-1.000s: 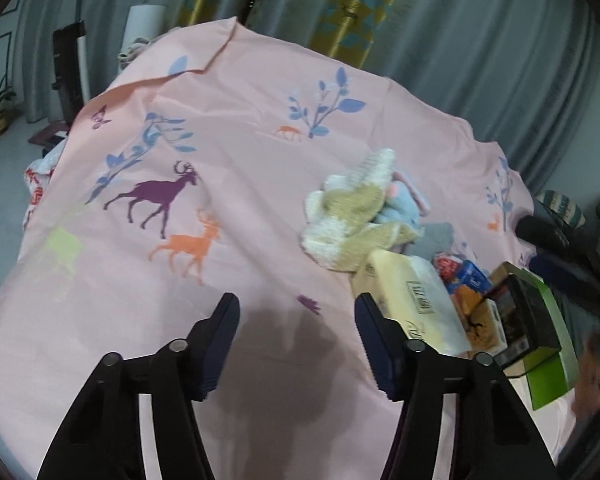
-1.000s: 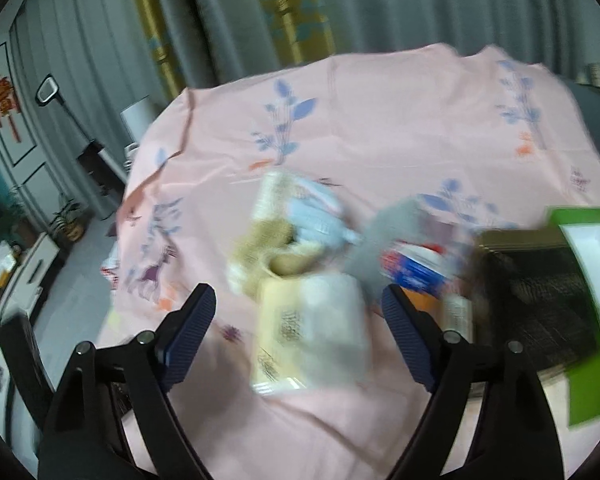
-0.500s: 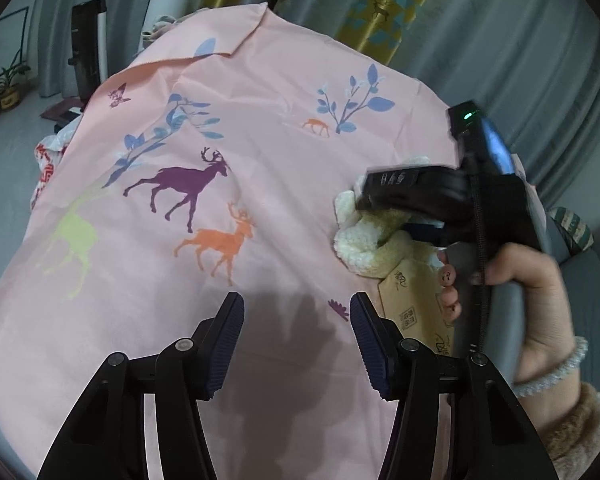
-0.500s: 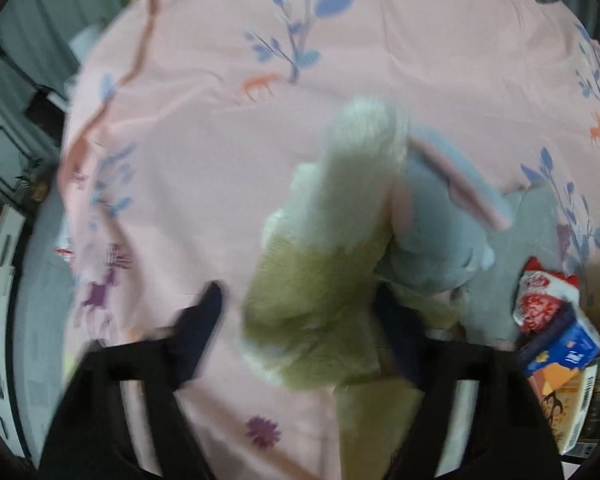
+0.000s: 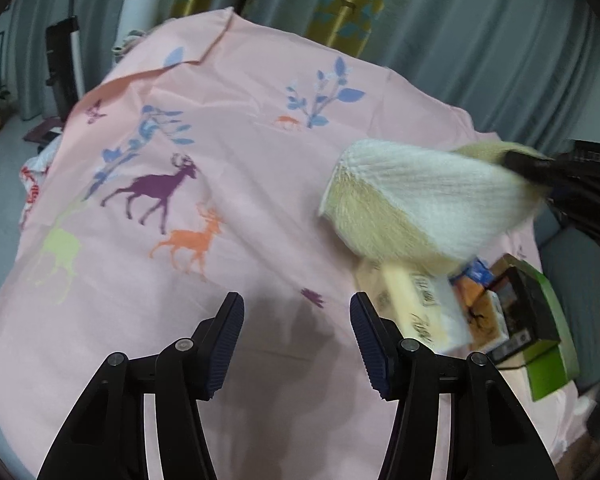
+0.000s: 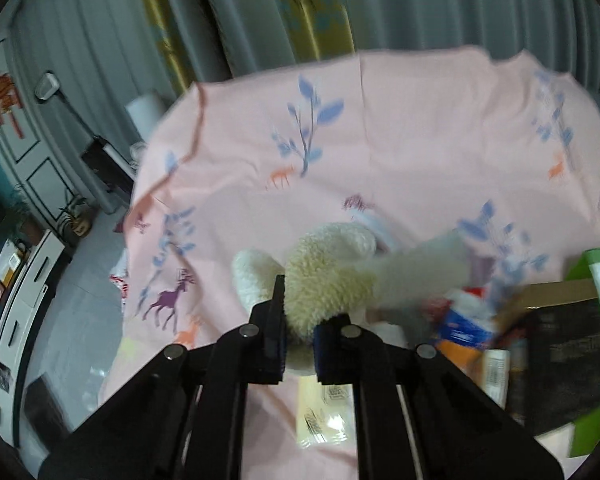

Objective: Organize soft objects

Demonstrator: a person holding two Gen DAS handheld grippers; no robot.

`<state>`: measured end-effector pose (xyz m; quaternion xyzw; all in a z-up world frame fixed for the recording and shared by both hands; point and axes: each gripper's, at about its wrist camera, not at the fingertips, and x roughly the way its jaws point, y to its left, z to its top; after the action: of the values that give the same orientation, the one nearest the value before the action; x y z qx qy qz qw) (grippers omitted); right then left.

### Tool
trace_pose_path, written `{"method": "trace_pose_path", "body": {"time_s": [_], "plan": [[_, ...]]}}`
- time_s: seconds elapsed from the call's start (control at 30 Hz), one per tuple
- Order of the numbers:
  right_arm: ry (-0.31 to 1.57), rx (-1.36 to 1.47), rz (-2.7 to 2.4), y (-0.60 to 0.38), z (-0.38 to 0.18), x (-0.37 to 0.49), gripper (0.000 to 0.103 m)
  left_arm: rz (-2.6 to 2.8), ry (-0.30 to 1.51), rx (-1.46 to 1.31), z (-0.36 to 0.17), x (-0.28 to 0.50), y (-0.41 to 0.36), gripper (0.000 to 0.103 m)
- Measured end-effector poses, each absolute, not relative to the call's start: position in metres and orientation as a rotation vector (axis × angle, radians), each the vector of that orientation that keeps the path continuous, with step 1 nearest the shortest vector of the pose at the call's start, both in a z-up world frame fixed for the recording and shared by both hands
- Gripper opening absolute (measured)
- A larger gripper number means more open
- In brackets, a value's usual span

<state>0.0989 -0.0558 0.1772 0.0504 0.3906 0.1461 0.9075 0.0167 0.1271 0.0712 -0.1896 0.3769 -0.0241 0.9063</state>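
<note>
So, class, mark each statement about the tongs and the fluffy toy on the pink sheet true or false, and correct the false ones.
1. The right tongs are shut on the cream plush toy. True.
2. The left tongs grip the toy. False: they are open, holding nothing.
3. The toy lies flat on the pink sheet. False: it is lifted above it.
4. A green box sits at the sheet's right side. True.

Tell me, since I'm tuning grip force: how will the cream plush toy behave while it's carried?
Probably floppy: the plush toy squashes between the right gripper fingers and its loose end hangs out sideways. It seems light, held by a small pinch. The fleecy pile likely resists slipping, though the free end may swing.
</note>
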Motion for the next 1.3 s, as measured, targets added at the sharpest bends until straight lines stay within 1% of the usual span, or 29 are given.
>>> {"method": "trace_pose_path", "body": {"time_s": [0.2, 0.33, 0.47, 0.53, 0.6, 0.73, 0.87, 0.9, 0.93, 0.97, 1.03, 1.07, 1.13, 1.17, 1.23, 1.3], "plan": [[0.697, 0.102, 0.302, -0.108, 0.22, 0.022, 0.01, -0.129, 0.785, -0.37, 0.073, 0.011, 0.102, 0.056], [0.69, 0.095, 0.249, -0.13, 0.223, 0.0, 0.01, -0.196, 0.799, -0.356, 0.074, 0.009, 0.084, 0.056], [0.655, 0.075, 0.196, -0.142, 0.213, -0.024, 0.01, -0.282, 0.809, -0.354, 0.076, 0.005, 0.071, 0.056], [0.671, 0.074, 0.202, -0.143, 0.197, -0.035, 0.01, -0.295, 0.819, -0.336, 0.076, 0.004, 0.067, 0.056], [0.726, 0.092, 0.225, -0.141, 0.167, -0.043, 0.01, -0.28, 0.833, -0.303, 0.074, 0.003, 0.061, 0.056], [0.969, 0.248, 0.276, -0.145, 0.085, -0.047, 0.011, -0.314, 0.865, -0.267, 0.069, -0.002, 0.045, 0.056], [1.091, 0.286, 0.178, -0.159, 0.044, -0.054, 0.014, -0.418, 0.907, -0.213, 0.065, -0.01, 0.022, 0.056], [1.095, 0.289, 0.163, -0.163, 0.042, -0.056, 0.019, -0.434, 0.914, -0.196, 0.064, -0.013, 0.016, 0.056], [1.092, 0.305, 0.154, -0.169, 0.042, -0.059, 0.029, -0.453, 0.925, -0.182, 0.062, -0.016, 0.01, 0.056], [1.083, 0.331, 0.145, -0.176, 0.044, -0.063, 0.034, -0.477, 0.941, -0.18, 0.06, -0.018, 0.005, 0.056], [1.049, 0.375, 0.129, -0.189, 0.051, -0.072, 0.063, -0.535, 0.97, -0.201, 0.058, -0.023, -0.001, 0.056], [1.021, 0.39, 0.108, -0.197, 0.056, -0.076, 0.067, -0.565, 0.988, -0.212, 0.057, -0.025, -0.004, 0.056], [0.99, 0.388, 0.063, -0.208, 0.063, -0.081, 0.07, -0.593, 1.012, -0.233, 0.055, -0.029, -0.007, 0.056], [0.986, 0.39, 0.05, -0.213, 0.064, -0.08, 0.071, -0.596, 1.015, -0.247, 0.054, -0.031, -0.008, 0.056], [0.99, 0.417, 0.042, -0.22, 0.066, -0.079, 0.077, -0.621, 1.028, -0.262, 0.052, -0.035, -0.011, 0.057], [1.0, 0.447, 0.073, -0.223, 0.065, -0.073, 0.079, -0.653, 1.054, -0.264, 0.049, -0.039, -0.016, 0.063]]}}
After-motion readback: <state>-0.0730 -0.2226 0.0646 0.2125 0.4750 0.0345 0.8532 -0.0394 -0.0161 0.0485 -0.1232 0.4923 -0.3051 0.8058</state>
